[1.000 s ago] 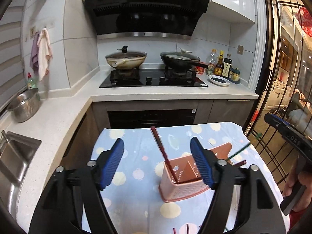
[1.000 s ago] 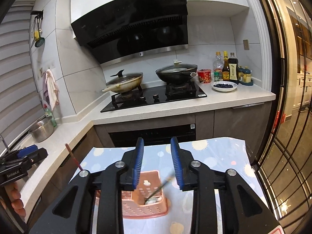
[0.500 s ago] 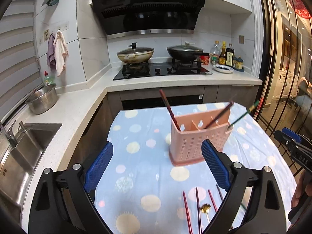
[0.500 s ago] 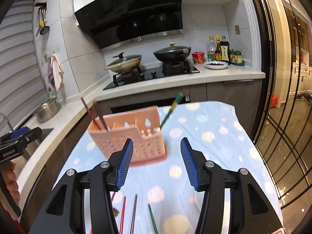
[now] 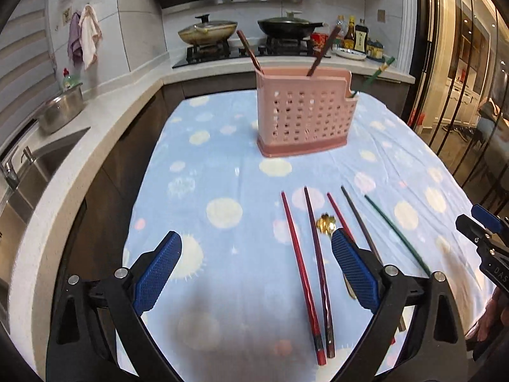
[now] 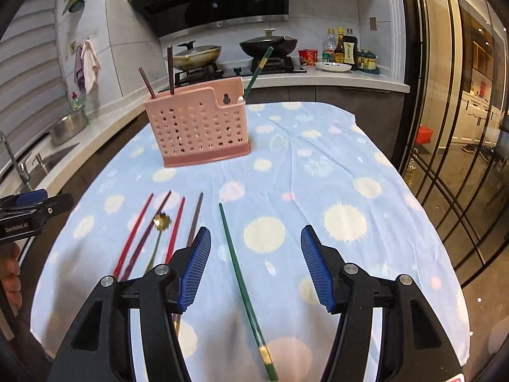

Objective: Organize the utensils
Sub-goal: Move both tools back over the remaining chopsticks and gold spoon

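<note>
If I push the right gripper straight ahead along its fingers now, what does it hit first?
Probably the long green chopstick lying on the blue dotted tablecloth between the open right gripper's fingers. Depth is unclear; held higher, it might pass right of the pink perforated utensil holder.

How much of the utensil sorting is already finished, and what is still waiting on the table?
Done: three chopsticks stand in the pink holder. In hand: nothing; left gripper and right gripper have open jaws. Left: four reddish chopsticks, the green chopstick and the gold spoon lie on the tablecloth.
</note>
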